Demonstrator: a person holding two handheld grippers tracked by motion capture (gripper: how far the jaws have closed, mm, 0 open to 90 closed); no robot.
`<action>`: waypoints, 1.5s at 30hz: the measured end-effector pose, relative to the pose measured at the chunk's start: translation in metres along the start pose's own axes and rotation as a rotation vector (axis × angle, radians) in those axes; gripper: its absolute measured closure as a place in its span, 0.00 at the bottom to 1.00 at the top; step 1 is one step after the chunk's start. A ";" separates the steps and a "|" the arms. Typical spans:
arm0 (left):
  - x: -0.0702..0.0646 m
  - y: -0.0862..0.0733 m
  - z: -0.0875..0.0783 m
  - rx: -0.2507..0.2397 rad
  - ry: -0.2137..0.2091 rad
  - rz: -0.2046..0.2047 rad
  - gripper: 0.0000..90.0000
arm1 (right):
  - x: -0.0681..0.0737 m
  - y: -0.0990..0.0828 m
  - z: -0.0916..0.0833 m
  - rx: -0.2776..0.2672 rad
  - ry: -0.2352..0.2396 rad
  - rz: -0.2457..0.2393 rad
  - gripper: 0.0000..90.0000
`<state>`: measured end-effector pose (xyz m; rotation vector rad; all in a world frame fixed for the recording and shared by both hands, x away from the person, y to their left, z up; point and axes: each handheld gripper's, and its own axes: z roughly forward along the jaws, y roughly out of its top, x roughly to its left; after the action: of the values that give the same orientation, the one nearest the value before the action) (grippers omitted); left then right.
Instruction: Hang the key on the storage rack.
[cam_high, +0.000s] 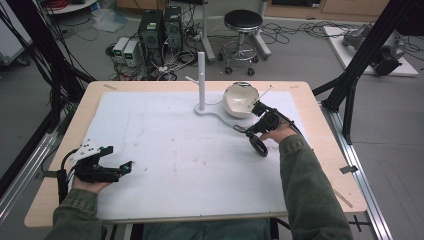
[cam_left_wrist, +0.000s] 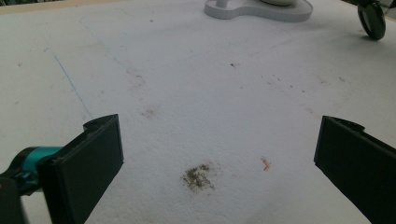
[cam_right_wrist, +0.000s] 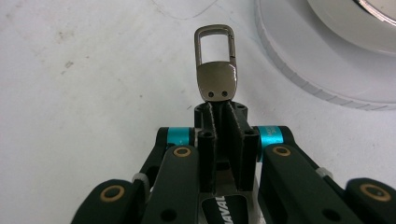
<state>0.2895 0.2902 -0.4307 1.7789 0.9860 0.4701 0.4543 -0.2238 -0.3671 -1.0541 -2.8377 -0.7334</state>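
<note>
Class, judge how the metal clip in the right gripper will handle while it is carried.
The clip looks stiff, polished metal, so it may slip. The right gripper pinches only its lower end, so it could pivot. A dark ring appears to hang below it and may swing.

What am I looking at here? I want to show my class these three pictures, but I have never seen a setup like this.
A person sits at a table covered by a white sheet and holds a hand-operated gripper in each hand. The high view looks down from above. The other two come from small cameras riding on each gripper, looking along its black fingers. The left gripper rests near the table's edge, its fingers wide apart with nothing between them. The right gripper is shut on a metal keychain clip, with a black strap loop hanging below the hand. Beyond it stands a white stand with an upright post, and a white bowl on its base.
</note>
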 end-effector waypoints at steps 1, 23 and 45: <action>0.000 0.000 0.000 0.001 0.001 0.001 0.02 | 0.000 0.000 -0.002 -0.009 0.002 -0.001 0.92; 0.000 0.000 0.000 -0.003 -0.009 -0.001 0.02 | 0.029 0.042 -0.048 -0.072 0.012 -0.076 0.91; 0.001 0.000 0.001 -0.003 -0.009 0.000 0.02 | 0.059 0.103 -0.062 -0.101 -0.008 -0.160 0.91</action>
<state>0.2903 0.2906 -0.4313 1.7766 0.9789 0.4632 0.4648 -0.1475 -0.2576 -0.8484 -2.9459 -0.8945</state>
